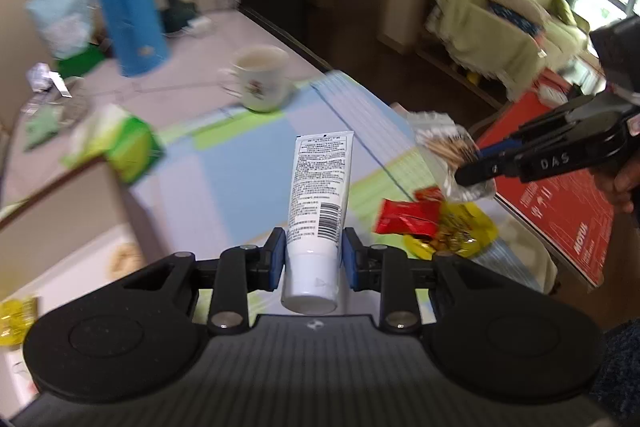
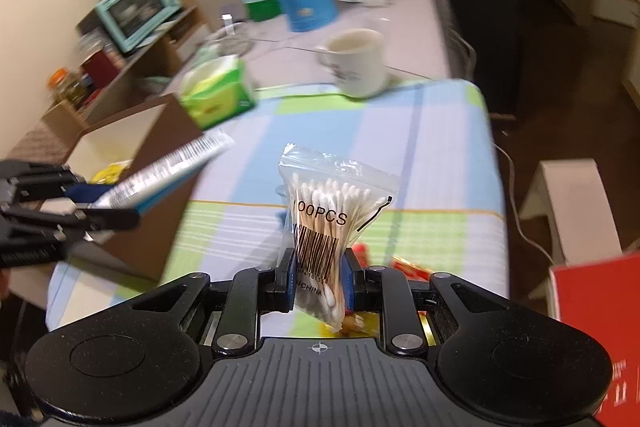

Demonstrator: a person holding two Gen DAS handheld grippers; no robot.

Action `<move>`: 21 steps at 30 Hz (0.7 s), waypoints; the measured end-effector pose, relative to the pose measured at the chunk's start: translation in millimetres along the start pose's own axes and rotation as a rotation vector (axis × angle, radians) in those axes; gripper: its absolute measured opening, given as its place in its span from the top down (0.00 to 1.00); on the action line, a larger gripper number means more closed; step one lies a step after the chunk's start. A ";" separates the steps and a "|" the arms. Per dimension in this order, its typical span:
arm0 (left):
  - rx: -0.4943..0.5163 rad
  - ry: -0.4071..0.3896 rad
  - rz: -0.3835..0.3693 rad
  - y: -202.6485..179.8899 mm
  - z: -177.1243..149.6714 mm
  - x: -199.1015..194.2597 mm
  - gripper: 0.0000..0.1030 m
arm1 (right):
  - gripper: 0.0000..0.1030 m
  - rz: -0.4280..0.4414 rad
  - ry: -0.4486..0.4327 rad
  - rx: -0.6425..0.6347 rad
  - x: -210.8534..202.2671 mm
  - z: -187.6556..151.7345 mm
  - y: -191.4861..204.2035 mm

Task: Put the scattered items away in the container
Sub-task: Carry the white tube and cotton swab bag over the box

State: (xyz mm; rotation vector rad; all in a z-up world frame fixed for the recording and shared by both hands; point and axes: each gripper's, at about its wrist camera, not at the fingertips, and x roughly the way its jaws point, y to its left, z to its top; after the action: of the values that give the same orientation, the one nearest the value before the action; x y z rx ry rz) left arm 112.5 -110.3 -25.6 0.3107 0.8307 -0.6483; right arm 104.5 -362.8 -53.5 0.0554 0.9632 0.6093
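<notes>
**tidybot_fan:** Tube question first: the left gripper [image 1: 313, 259] is pinching the white tube [image 1: 318, 203] low down, just above the cap, and the printed body sticks out ahead of the fingers. Looks like soft plastic to me, light, probably squashes a bit, so holding near the stiff cap end seems the safer spot. It's up in the air over the checked cloth [image 1: 240, 163], not resting on anything

**umi_lurker:** Agreed. From the right wrist view the tube [image 2: 168, 171] points toward the cardboard box [image 2: 132, 131] on the left side, tip close to the box's near corner. I'd guess the box is the container, there's something yellow already inside

**tidybot_fan:** And the other hand?

**umi_lurker:** The right gripper [image 2: 318, 277] is clamped on a zip bag of cotton swabs [image 2: 332, 207], squeezing the lower part around the barcode, so the bag stands up between the fingers. Very light, crinkly film, slippery I'd bet, and the swabs shift inside, so a grip on the packed middle beats the loose top flap. The bag is lifted clear of the cloth

**tidybot_fan:** What's left on the table?

**umi_lurker:** Red packet [image 1: 408, 221] and a yellow packet [image 1: 460, 231] lying near the cloth's right edge, touching each other. Mug [image 1: 262, 77] and blue flask [image 1: 126, 3] sit further back
</notes>
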 end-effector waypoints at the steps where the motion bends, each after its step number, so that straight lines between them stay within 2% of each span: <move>1: -0.006 -0.011 0.016 6.5 -2.2 -11.1 0.75 | 0.80 0.015 -0.001 -0.022 1.6 4.2 8.6; 5: -0.026 -0.033 0.088 35.7 -14.7 -51.7 0.75 | 0.80 0.082 -0.009 -0.119 10.2 23.1 47.7; 12: -0.053 -0.017 0.239 94.4 -44.3 -99.9 0.75 | 0.80 0.199 -0.032 -0.270 29.5 57.1 123.8; 16: -0.060 0.004 0.290 128.6 -59.3 -109.0 0.75 | 0.80 0.258 -0.027 -0.340 49.0 72.4 168.6; 21: -0.050 0.048 0.304 168.5 -70.1 -103.4 0.75 | 0.80 0.291 0.026 -0.387 86.3 89.5 209.9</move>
State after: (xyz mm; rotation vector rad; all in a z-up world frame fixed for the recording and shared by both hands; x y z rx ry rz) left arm 128.3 95.8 9.7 0.3991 0.8234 -0.3375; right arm 113.7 -124.6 -1.8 -0.1593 0.8538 1.0585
